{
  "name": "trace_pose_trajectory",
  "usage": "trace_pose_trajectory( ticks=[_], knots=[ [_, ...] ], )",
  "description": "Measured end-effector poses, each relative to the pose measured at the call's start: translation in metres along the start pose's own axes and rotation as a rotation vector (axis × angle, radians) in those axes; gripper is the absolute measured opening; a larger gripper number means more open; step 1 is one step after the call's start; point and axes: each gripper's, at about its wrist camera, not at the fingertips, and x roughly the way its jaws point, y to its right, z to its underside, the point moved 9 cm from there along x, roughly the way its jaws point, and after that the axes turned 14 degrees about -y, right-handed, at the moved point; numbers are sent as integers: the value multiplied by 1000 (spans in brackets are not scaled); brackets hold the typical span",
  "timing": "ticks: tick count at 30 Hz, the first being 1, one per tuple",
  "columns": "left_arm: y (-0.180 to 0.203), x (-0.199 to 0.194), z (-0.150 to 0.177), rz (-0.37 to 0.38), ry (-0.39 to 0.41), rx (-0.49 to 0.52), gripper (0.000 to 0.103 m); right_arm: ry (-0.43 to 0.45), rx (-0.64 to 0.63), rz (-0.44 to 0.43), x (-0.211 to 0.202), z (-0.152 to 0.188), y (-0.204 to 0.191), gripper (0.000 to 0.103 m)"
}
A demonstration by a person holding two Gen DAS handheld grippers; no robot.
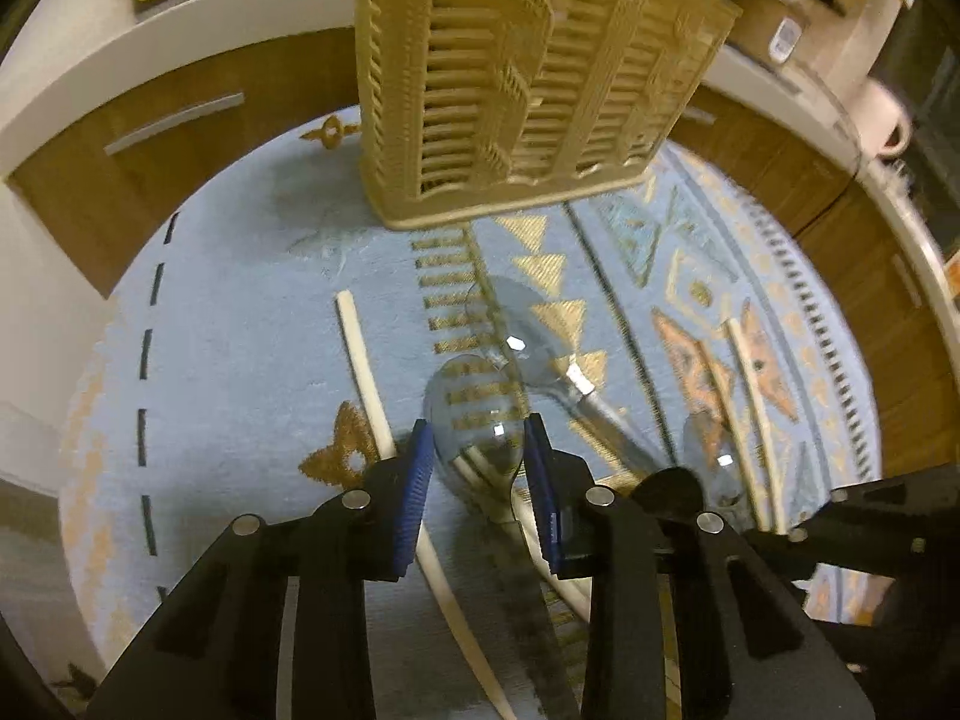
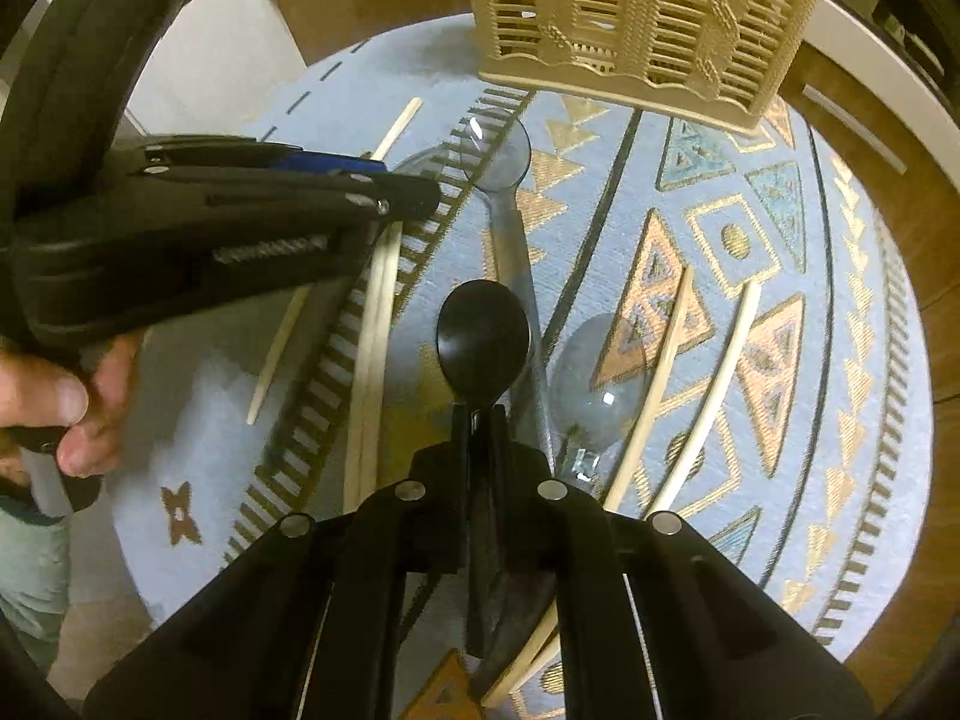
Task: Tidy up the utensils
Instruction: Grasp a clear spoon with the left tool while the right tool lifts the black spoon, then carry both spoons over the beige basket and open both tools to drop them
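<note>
Pale blue patterned rug (image 2: 600, 192) carries a beige slatted utensil basket (image 2: 648, 18) and scattered utensils.
Left gripper (image 1: 480, 468) hangs spread wide over a clear plastic spoon (image 1: 474, 414); right gripper (image 2: 480, 420) pinches a black spoon (image 2: 483, 342); chopsticks (image 2: 375, 324) lie beside.

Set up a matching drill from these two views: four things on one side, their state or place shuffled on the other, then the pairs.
Things:
1. black spoon
2. left gripper
3. beige basket
4. clear spoon by the orange triangles

States:
A. lying loose on the rug
B. open, fingers either side of a clear spoon bowl
C. clamped in the right gripper
D. standing at the far edge of the rug

Pairs: 1-C, 2-B, 3-D, 4-A
</note>
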Motion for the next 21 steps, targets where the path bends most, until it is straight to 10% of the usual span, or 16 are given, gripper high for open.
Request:
trace_pose_trajectory(
  ticks=[21],
  knots=[
    [34, -106, -6, 93, 324, 87, 0, 373, 39, -196, -114, -1, 37, 5]
  ],
)
